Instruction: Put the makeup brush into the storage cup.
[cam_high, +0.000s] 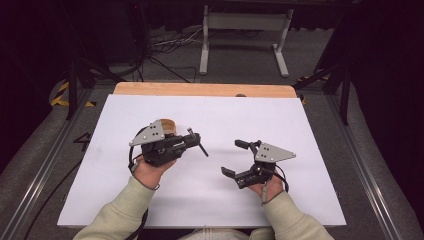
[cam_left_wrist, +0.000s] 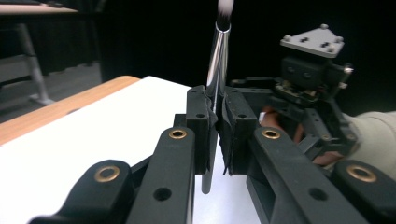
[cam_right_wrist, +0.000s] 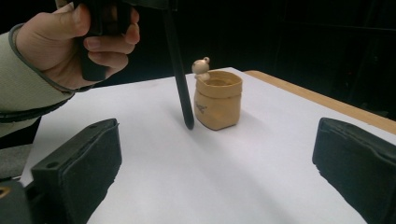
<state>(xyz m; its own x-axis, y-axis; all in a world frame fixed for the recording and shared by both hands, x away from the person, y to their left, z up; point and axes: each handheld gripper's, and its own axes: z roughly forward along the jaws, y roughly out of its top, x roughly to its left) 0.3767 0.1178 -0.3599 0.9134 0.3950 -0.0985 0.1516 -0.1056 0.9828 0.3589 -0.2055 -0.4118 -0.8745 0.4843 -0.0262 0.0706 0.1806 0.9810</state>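
Note:
My left gripper (cam_high: 192, 139) (cam_left_wrist: 215, 100) is shut on a makeup brush (cam_left_wrist: 217, 56) with a silver ferrule, pale bristles up and its black handle (cam_high: 201, 146) (cam_right_wrist: 180, 84) pointing down, the tip just above the white board. A small tan pouch-like pot (cam_high: 168, 124) (cam_right_wrist: 218, 100) with a little wooden figure (cam_right_wrist: 202, 65) on its rim stands just beyond the brush tip in the right gripper view. My right gripper (cam_high: 236, 157) (cam_right_wrist: 215, 163) is open, held low over the board and facing the pot and brush, with nothing between its pads (cam_right_wrist: 79, 170).
The white board (cam_high: 210, 200) lies on a wooden table whose far edge (cam_high: 205, 89) shows. Beyond it are a dark floor, cables and a grey stand (cam_high: 245, 30). A person's hand (cam_right_wrist: 70, 37) holds the left gripper.

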